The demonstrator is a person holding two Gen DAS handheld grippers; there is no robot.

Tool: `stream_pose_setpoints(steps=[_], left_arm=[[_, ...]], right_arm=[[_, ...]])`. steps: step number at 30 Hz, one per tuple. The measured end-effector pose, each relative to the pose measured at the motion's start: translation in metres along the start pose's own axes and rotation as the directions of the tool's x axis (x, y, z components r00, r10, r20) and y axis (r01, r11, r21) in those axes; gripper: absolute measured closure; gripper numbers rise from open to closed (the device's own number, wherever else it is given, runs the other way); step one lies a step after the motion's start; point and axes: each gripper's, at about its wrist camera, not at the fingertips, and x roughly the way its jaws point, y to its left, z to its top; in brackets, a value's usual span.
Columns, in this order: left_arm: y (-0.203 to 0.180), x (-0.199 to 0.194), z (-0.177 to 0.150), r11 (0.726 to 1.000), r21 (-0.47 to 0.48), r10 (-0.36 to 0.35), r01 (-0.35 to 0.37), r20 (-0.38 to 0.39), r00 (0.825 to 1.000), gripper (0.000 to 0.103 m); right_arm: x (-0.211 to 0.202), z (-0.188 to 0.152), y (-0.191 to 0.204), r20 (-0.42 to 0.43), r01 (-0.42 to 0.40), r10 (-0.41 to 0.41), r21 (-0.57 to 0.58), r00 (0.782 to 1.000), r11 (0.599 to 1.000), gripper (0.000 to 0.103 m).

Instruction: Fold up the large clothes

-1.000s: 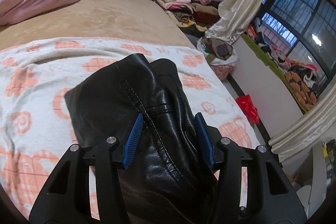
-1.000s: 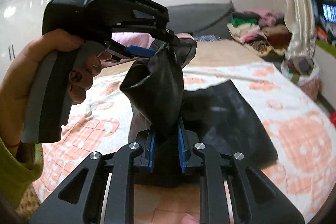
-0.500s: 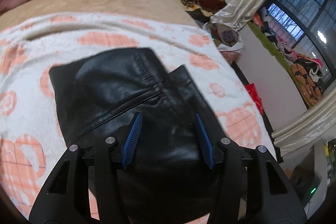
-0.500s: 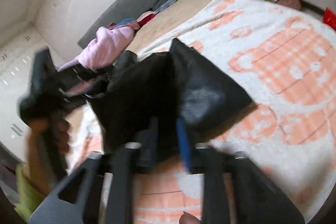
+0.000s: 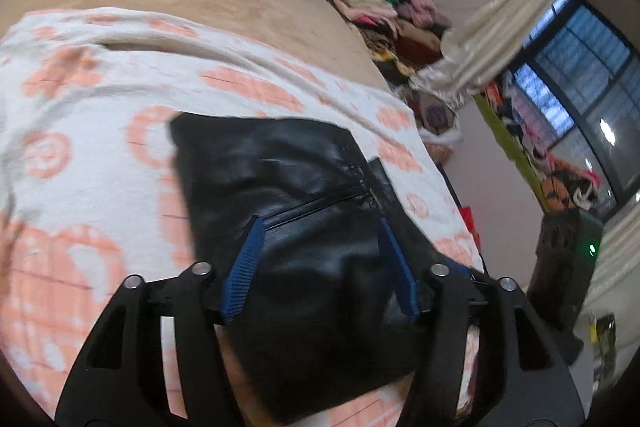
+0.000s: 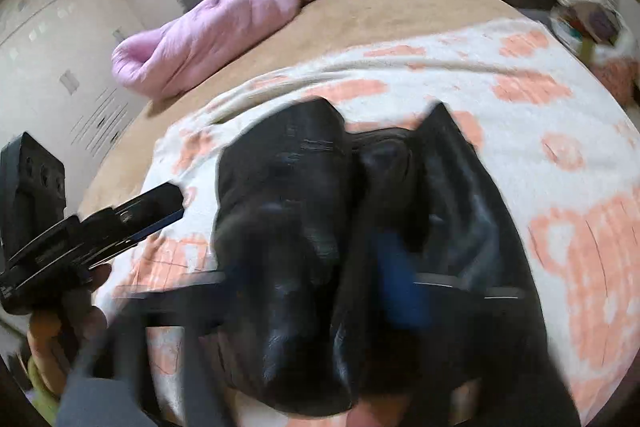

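On the bed's white-and-peach patterned blanket lies a black leather garment — the left gripper opening above it, pads clear. Right gripper is blurred and closing; leather bunches between its jaws — a grip I cannot tell.

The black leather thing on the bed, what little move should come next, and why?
Probably let the right hand-held gripper finish closing on the raised fold of the black leather garment and lay it flat. That half is bunched up above the orange-patterned blanket, while the left hand-held gripper, its jaws opening, has the other part lying smooth between its fingers.
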Motion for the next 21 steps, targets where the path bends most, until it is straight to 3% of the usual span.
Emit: stream_pose_setpoints(steps=[2, 5, 9, 12, 17, 19, 21], left_arm=[[0.014, -0.01, -0.002, 0.999, -0.025, 0.023, -0.023, 0.008, 1.0, 0.051], [0.028, -0.014, -0.008, 0.998, -0.056, 0.037, -0.037, -0.006, 0.999, 0.05], [0.025, 0.0, -0.015, 0.998, -0.062, 0.008, -0.011, -0.052, 0.999, 0.047], [0.011, 0.018, -0.025, 0.998, -0.052, -0.035, 0.03, -0.099, 0.994, 0.041], [-0.013, 0.048, -0.046, 0.999, -0.03, -0.043, 0.039, -0.181, 0.982, 0.033], [-0.019, 0.058, -0.053, 1.0, -0.012, -0.028, 0.026, -0.209, 0.978, 0.025], [-0.021, 0.065, -0.06, 1.0, -0.013, -0.023, 0.021, -0.22, 0.975, 0.024]], right_arm=[[-0.003, 0.001, 0.014, 0.027, 0.01, -0.008, -0.068, 1.0, 0.998, 0.078], [-0.037, 0.008, 0.028, 0.125, -0.058, 0.076, -0.139, 0.989, 0.989, 0.08], [-0.075, 0.008, -0.008, 0.237, -0.077, 0.096, -0.087, 0.967, 0.993, 0.08], [-0.069, -0.007, -0.055, 0.204, -0.097, 0.091, 0.02, 0.975, 0.995, 0.08], [-0.042, -0.05, -0.128, 0.133, -0.104, 0.077, 0.21, 0.988, 0.972, 0.08], [-0.034, -0.053, -0.142, 0.107, -0.096, 0.069, 0.263, 0.992, 0.96, 0.079], [-0.028, -0.059, -0.148, 0.095, -0.079, 0.055, 0.274, 0.994, 0.958, 0.073]])
